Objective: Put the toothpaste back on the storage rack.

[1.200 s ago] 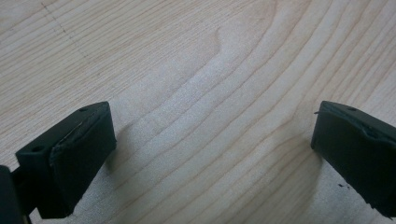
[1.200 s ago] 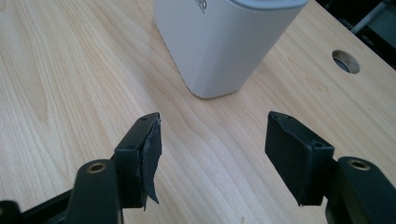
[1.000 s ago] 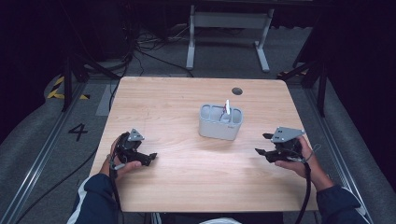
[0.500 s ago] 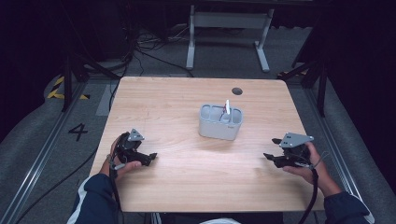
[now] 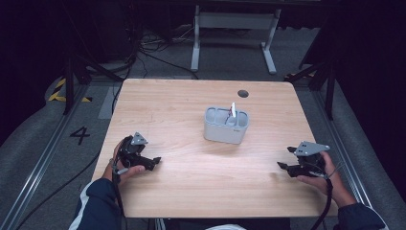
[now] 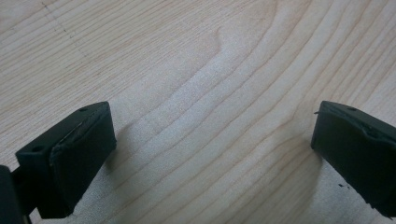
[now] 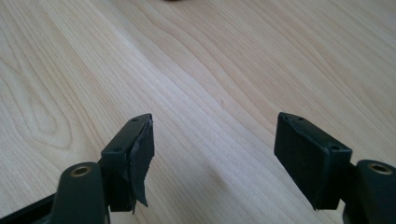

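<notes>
1. While both hands rest low on the wooden table (image 5: 191,191), the grey compartmented holder (image 5: 226,125) stands near the table's middle, slightly toward the far edge, with a white upright stick-like item (image 5: 233,110) rising from one of its rear compartments; which kind of item it is cannot be told.
2. Left gripper (image 5: 149,163): held at the near left part of the table, jaws pointing toward the table's middle. In the left gripper view (image 6: 210,154) the two black jaws stand wide apart, with nothing but bare wood grain between them; the pads (image 6: 77,172) hold nothing.
3. Right gripper (image 5: 286,160): held at the near right part of the table, jaws pointing leftward across the board. In the right gripper view (image 7: 212,154) the jaws are parted and have just been opening; bare wood lies between them, and no object is gripped. The lining of one pad (image 7: 140,158) looks frayed at its lower edge.
4. Relation of holder to jaws: the holder lies well apart from both grippers, farther from the person than either, and roughly between them across the table's width, somewhat closer to the right one. Neither pair of jaws touches it.
5. Other features: a small dark round grommet (image 5: 243,93) sits near the far edge of the table, beyond the holder. A floor marking "4" (image 5: 79,135) lies left of the table.
</notes>
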The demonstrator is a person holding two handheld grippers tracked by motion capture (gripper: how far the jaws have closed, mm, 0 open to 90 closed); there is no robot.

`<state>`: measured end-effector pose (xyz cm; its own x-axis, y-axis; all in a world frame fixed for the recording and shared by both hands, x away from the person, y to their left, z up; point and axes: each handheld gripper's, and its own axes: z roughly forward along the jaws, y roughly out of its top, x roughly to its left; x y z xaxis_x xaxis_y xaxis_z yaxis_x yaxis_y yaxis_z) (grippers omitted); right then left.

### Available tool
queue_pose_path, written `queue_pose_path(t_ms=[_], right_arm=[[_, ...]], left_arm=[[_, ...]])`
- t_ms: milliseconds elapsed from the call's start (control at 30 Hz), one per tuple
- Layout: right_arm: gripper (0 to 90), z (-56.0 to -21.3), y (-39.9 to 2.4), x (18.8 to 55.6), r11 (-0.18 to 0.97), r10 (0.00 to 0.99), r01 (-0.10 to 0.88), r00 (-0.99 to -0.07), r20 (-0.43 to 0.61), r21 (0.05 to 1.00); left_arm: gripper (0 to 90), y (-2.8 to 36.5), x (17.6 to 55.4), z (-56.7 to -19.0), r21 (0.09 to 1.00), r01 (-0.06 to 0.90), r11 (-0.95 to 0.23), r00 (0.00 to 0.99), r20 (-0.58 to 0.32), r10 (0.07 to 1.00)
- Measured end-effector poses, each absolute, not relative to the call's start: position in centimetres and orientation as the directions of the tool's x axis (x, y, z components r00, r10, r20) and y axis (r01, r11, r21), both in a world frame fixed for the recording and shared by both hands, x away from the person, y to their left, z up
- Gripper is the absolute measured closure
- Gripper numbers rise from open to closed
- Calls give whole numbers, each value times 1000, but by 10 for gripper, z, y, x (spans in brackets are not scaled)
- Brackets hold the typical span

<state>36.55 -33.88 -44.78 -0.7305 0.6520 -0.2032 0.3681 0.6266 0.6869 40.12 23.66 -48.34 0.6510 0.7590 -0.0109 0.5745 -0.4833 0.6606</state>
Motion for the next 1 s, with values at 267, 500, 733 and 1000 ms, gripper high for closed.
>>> queue_pose_path(t_ms=[267, 500, 733, 1000], right_arm=[[265, -456, -355, 358, 574, 699, 415, -697, -158, 706], [220, -468, -375, 349, 488, 768, 485, -633, -94, 726], [213, -480, -394, 345, 404, 819, 543, -573, -27, 736], [181, -487, -399, 346, 374, 829, 557, -560, 3, 741]], left_arm=[[2, 236, 401, -483, 660, 579, -480, 648, -14, 762], [2, 236, 401, -483, 660, 578, -480, 647, -13, 762], [1, 236, 402, -484, 663, 571, -484, 653, -10, 757], [1, 236, 402, -483, 662, 576, -480, 647, -10, 763]])
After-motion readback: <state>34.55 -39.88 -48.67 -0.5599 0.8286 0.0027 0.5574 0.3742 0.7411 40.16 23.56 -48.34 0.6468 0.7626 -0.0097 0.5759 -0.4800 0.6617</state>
